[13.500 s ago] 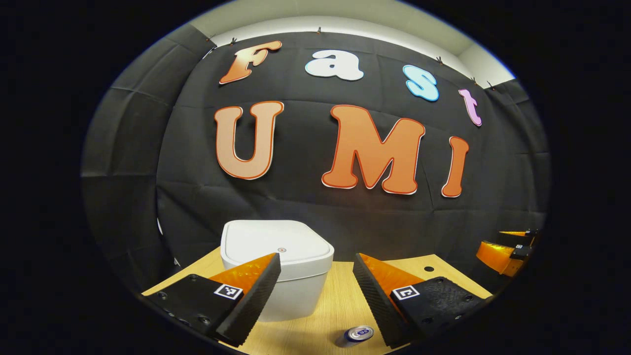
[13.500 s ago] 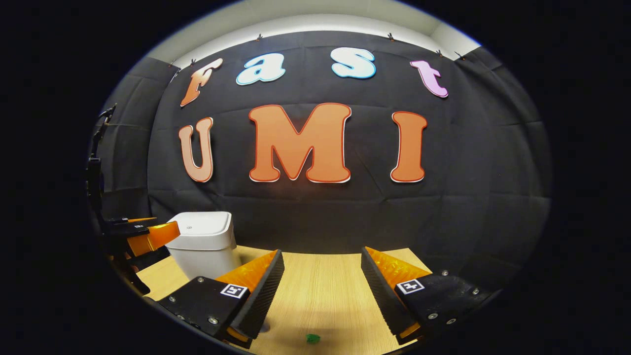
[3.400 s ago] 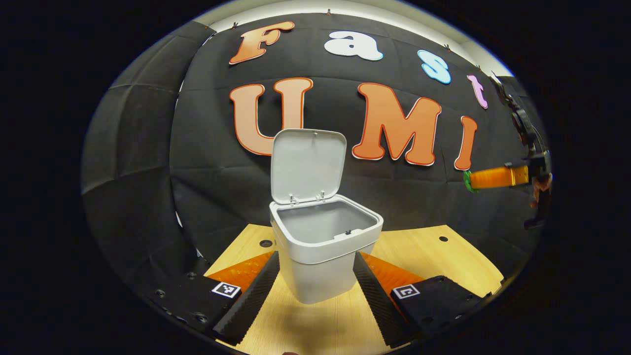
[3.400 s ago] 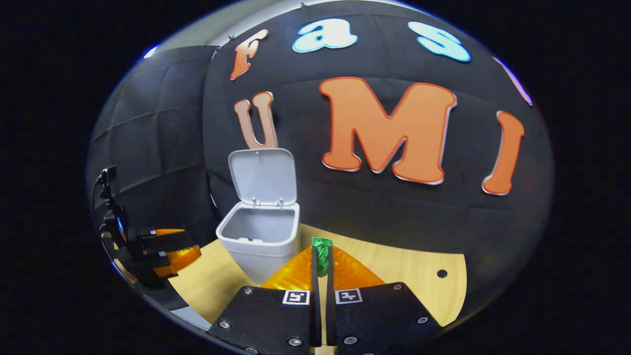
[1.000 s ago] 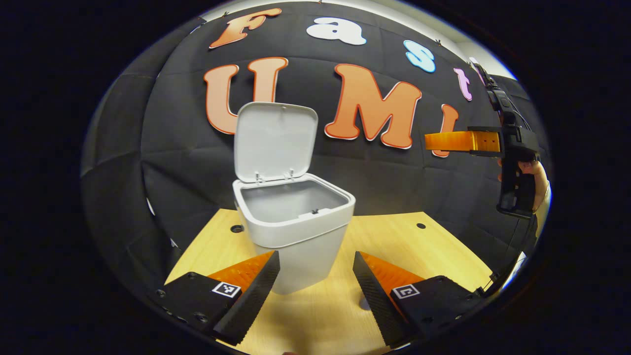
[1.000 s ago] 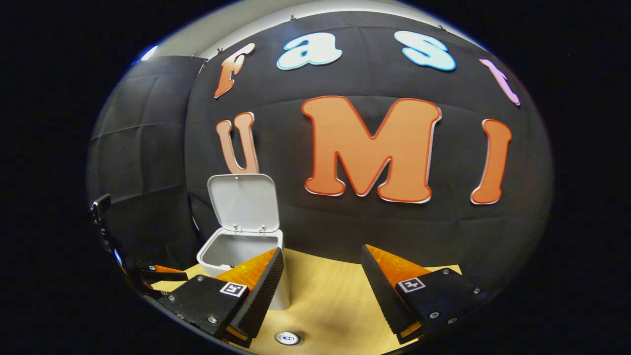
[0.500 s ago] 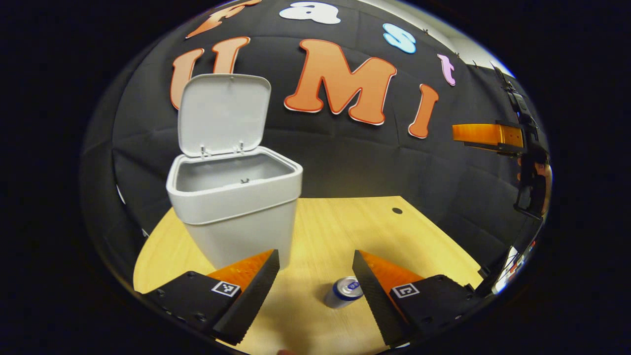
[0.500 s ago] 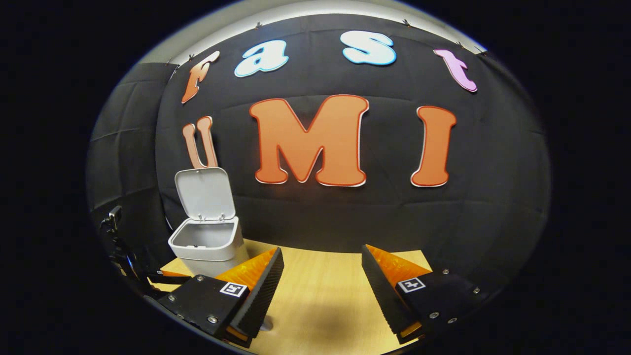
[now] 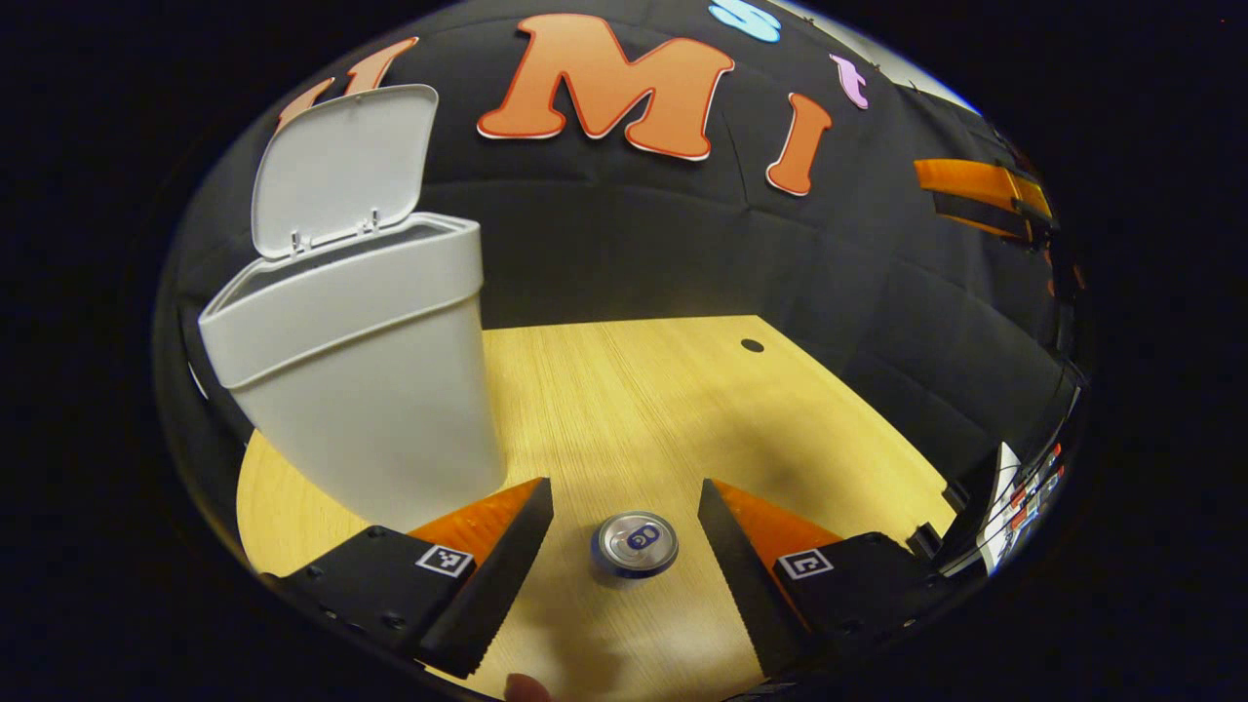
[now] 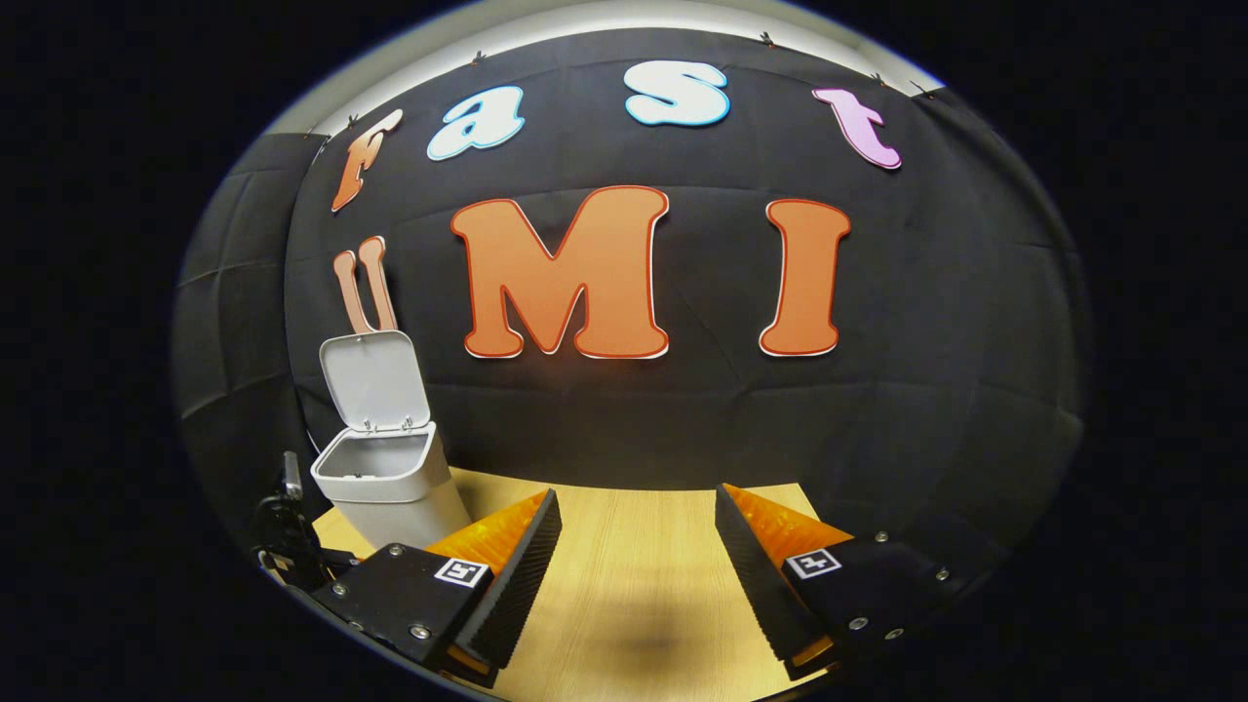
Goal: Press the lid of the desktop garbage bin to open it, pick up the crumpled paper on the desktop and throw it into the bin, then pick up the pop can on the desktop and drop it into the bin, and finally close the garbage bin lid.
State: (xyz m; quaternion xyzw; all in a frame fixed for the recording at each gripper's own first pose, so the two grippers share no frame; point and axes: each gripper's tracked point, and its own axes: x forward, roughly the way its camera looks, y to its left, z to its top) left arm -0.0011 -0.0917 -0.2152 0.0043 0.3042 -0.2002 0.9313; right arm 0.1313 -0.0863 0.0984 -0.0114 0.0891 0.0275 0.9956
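Bin stood on the desk with its lid raised, and just beside it the pop can stood upright between the spread fingers of the left gripper, apparently lined up for grasping; the right gripper hung open, holding nothing.

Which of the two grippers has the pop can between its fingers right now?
The left gripper: the upright pop can stands between its open fingers. The right gripper has bare table between its fingers.

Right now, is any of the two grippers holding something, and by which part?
Nothing is held. The left gripper is open around the pop can without touching it; the right gripper is open over the table.
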